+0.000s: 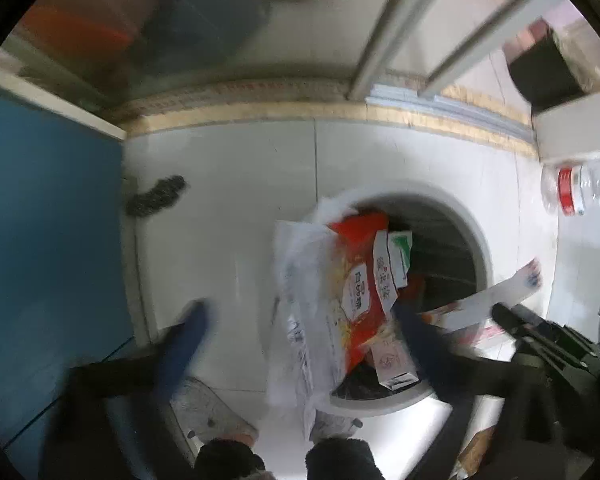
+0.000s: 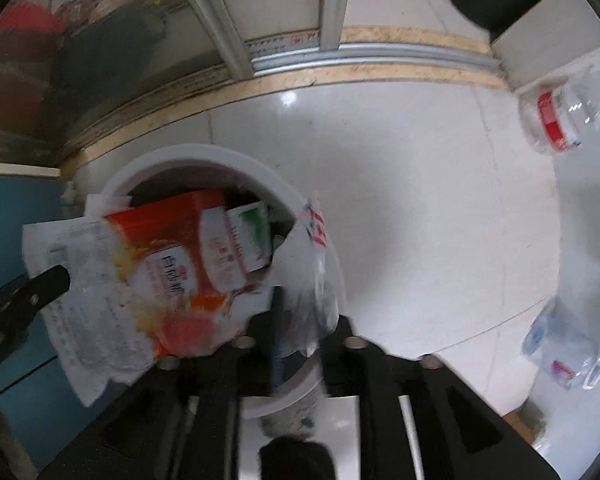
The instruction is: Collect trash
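Both views look straight down at a white tiled floor (image 2: 400,208). Left gripper (image 1: 300,320) is spread wide, its fingers (image 1: 192,332) on either side of a red-and-white wrapper (image 1: 340,296) without touching it; the wrapper lies over the near-left rim of a white bin (image 1: 472,224). Right gripper (image 2: 300,336) is half open with a clear plastic bag (image 2: 312,264) between its fingers; contact too blurred to tell. Clear bottle (image 2: 556,120) lies at the floor's right edge, another (image 2: 560,356) nearer.

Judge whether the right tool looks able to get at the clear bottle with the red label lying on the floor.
Probably yes. The bottle lies alone on bare floor right of the bin, nothing in between. The right tool hangs over the bin with a clear wrapper between its open fingers.
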Demonstrator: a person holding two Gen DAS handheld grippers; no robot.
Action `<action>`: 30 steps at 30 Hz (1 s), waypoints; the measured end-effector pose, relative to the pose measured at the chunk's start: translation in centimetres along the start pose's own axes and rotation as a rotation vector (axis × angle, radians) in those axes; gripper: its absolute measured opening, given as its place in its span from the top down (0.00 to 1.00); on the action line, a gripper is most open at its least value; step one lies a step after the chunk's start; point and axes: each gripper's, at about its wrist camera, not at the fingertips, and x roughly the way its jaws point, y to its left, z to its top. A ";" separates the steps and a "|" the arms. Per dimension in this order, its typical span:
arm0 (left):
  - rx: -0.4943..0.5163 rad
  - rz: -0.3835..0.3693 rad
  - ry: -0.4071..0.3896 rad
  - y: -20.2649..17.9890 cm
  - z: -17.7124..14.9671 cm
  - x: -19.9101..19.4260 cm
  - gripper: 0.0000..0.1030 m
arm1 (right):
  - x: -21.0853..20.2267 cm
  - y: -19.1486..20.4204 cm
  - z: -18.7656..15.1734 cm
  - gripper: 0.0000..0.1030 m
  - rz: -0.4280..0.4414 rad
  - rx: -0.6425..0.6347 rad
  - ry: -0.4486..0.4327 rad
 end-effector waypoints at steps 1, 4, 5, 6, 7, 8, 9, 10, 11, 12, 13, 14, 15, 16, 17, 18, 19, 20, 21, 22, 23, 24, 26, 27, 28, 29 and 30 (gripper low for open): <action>-0.009 0.004 -0.007 0.4 -0.1 -0.8 0.00 | -0.7 -0.2 -0.1 0.41 0.025 0.007 -0.005; -0.032 0.025 -0.031 1.2 -0.6 -3.3 0.00 | -2.9 -0.6 -0.8 0.24 0.039 0.001 -0.033; -0.031 0.045 -0.053 1.3 -1.0 -4.8 0.00 | -3.9 -0.7 -1.2 0.17 0.034 -0.005 -0.045; -0.029 0.059 -0.068 1.5 -1.2 -5.6 0.00 | -5.0 -0.9 -1.7 0.07 0.035 -0.011 -0.056; -0.029 0.072 -0.091 1.4 -1.7 -7.2 0.00 | -6.2 -1.1 -2.2 0.03 0.038 -0.016 -0.066; -0.029 0.078 -0.107 1.5 -2.1 -7.9 0.00 | -7.4 -1.1 -2.8 0.00 0.035 -0.024 -0.078; -0.030 0.090 -0.131 1.4 -2.7 -9.4 0.00 | -8.3 -1.1 -3.1 0.00 0.030 -0.033 -0.089; -0.031 0.098 -0.148 1.3 -3.3 -10.8 0.00 | -9.8 -1.1 -3.8 0.00 0.023 -0.044 -0.106; -0.031 0.108 -0.165 1.1 -4.1 -12.4 0.00 | -11.7 -1.0 -4.7 0.00 0.017 -0.060 -0.127; -0.034 0.110 -0.172 1.1 -4.6 -13.5 0.00 | -13.0 -0.9 -5.1 0.00 0.012 -0.071 -0.140; -0.036 0.107 -0.177 1.0 -5.2 -14.7 0.00 | -15.1 -0.8 -6.2 0.00 0.006 -0.085 -0.163; -0.037 0.103 -0.183 0.9 -5.9 -16.1 0.00 | -17.0 -0.6 -7.2 0.00 -0.001 -0.094 -0.182; -0.040 0.099 -0.193 0.7 -6.8 -17.6 0.00 | -18.8 -0.5 -8.1 0.00 -0.010 -0.100 -0.201; -0.041 0.094 -0.201 0.5 -7.5 -19.0 0.00 | -20.3 -0.5 -8.9 0.00 -0.013 -0.102 -0.216; -0.039 0.084 -0.208 0.2 -8.4 -20.6 0.00 | -22.4 -0.4 -9.9 0.00 -0.008 -0.103 -0.235; -0.035 0.076 -0.216 -0.1 -9.3 -22.1 0.00 | -24.3 -0.4 -10.9 0.00 -0.007 -0.103 -0.250; -0.030 0.069 -0.223 -0.3 -10.1 -23.6 0.00 | -26.3 -0.3 -12.0 0.00 -0.007 -0.104 -0.266; -0.022 0.059 -0.230 -0.5 -10.9 -25.1 0.00 | -28.5 -0.2 -13.2 0.00 -0.005 -0.100 -0.285; -0.014 0.050 -0.243 -0.7 -11.9 -27.0 0.00 | -30.3 -0.2 -14.4 0.00 -0.004 -0.092 -0.302; -0.007 0.044 -0.254 -0.8 -12.6 -28.6 0.00 | -32.7 -0.1 -16.0 0.00 0.002 -0.083 -0.323; 0.003 0.037 -0.268 -0.9 -13.5 -30.4 0.00 | -34.7 -0.1 -17.3 0.00 0.005 -0.077 -0.340; 0.014 0.030 -0.284 -0.9 -14.4 -32.3 0.00 | -36.3 0.0 -18.3 0.00 0.006 -0.071 -0.354; 0.035 0.020 -0.320 -0.9 -16.3 -35.8 0.00 | -40.7 0.2 -21.4 0.00 0.015 -0.054 -0.400; 0.049 0.017 -0.338 -0.8 -17.2 -37.4 0.00 | -42.3 0.2 -22.4 0.00 0.018 -0.049 -0.415; 0.060 0.014 -0.358 -0.6 -18.3 -39.4 0.00 | -44.7 0.4 -24.2 0.00 0.023 -0.041 -0.439; 0.069 0.007 -0.375 -0.4 -19.2 -41.1 0.00 | -46.8 0.5 -25.7 0.00 0.028 -0.034 -0.458; 0.081 -0.007 -0.392 -0.2 -20.3 -43.0 0.00 | -48.6 0.7 -27.1 0.00 0.035 -0.029 -0.474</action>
